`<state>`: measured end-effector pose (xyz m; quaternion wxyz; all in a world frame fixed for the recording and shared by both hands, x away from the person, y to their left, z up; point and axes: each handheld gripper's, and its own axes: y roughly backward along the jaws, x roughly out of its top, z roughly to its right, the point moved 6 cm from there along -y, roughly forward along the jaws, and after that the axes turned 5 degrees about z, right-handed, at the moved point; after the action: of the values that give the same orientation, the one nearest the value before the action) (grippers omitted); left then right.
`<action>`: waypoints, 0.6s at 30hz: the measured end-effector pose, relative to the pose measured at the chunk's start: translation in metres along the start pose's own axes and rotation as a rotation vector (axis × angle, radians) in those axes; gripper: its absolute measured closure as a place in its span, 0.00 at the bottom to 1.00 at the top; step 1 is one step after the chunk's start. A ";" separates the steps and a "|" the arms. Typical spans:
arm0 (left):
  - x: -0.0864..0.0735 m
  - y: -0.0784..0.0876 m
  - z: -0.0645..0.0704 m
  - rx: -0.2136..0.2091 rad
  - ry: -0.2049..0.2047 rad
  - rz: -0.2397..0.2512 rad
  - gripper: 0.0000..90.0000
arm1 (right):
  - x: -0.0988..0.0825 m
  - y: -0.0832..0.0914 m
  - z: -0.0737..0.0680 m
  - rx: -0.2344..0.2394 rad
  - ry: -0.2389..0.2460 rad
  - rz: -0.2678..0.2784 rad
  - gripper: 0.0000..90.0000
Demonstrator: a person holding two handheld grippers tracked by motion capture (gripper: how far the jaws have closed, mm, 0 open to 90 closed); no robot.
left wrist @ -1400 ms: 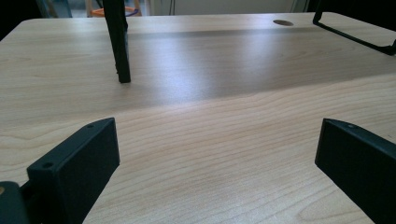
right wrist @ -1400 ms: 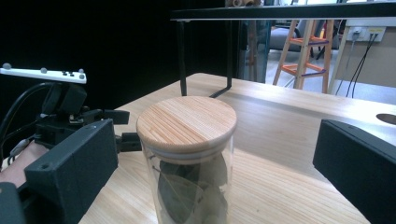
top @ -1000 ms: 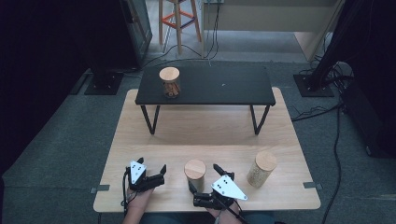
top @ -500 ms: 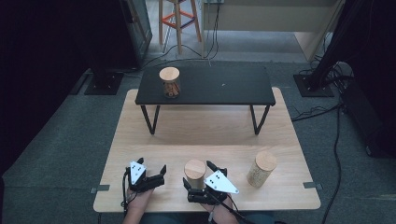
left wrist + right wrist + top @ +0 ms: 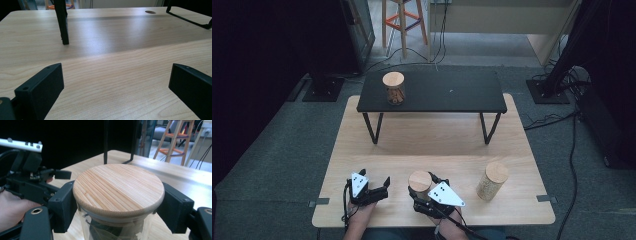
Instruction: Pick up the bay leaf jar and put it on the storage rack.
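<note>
A low bench (image 5: 432, 92) stands on the table (image 5: 362, 130) at 12 o'clock, one jar (image 5: 393, 87) on its left end. At 6 o'clock a second jar (image 5: 420, 183) sits on the table between the two grippers; a third jar (image 5: 492, 181) stands at 4 o'clock.

High view overhead, looking forward-down; claw views low, close; all share wooden table (image 5: 432, 145).

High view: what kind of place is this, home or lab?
Most likely a lab or recording studio, not a home. A bare wooden table stands on grey carpet between dark stands trailing cables, with a small black bench and lidded jars laid out like test props.
</note>
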<state>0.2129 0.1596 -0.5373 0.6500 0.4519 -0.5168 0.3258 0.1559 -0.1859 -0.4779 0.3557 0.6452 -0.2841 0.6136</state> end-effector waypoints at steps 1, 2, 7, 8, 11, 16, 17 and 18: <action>0.000 0.000 0.000 0.000 -0.003 0.000 0.00 | 0.002 0.002 0.001 0.004 -0.006 0.010 0.27; 0.000 0.000 0.000 0.000 -0.002 0.000 0.00 | 0.006 0.003 0.003 0.008 -0.014 0.015 0.27; -0.001 0.000 0.001 0.001 -0.002 0.004 0.00 | 0.026 0.006 0.007 0.004 -0.015 0.017 0.27; 0.000 0.000 0.001 0.001 -0.002 0.004 0.00 | 0.029 0.006 0.008 0.000 -0.014 0.017 0.27; 0.000 0.000 0.001 0.001 0.001 0.004 0.00 | 0.041 0.006 0.011 -0.016 -0.017 0.022 0.27; 0.000 0.000 0.001 0.001 -0.004 0.003 0.00 | 0.066 0.005 0.018 -0.040 -0.014 0.039 0.27; 0.000 0.000 0.001 0.002 -0.005 0.004 0.00 | 0.071 0.005 0.019 -0.044 -0.010 0.044 0.27; 0.000 0.000 0.001 0.002 -0.006 0.002 0.00 | 0.075 0.004 0.020 -0.047 -0.010 0.049 0.27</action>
<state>0.2127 0.1584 -0.5377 0.6476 0.4529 -0.5191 0.3255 0.1707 -0.1994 -0.4031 0.3541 0.6326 -0.3158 0.6122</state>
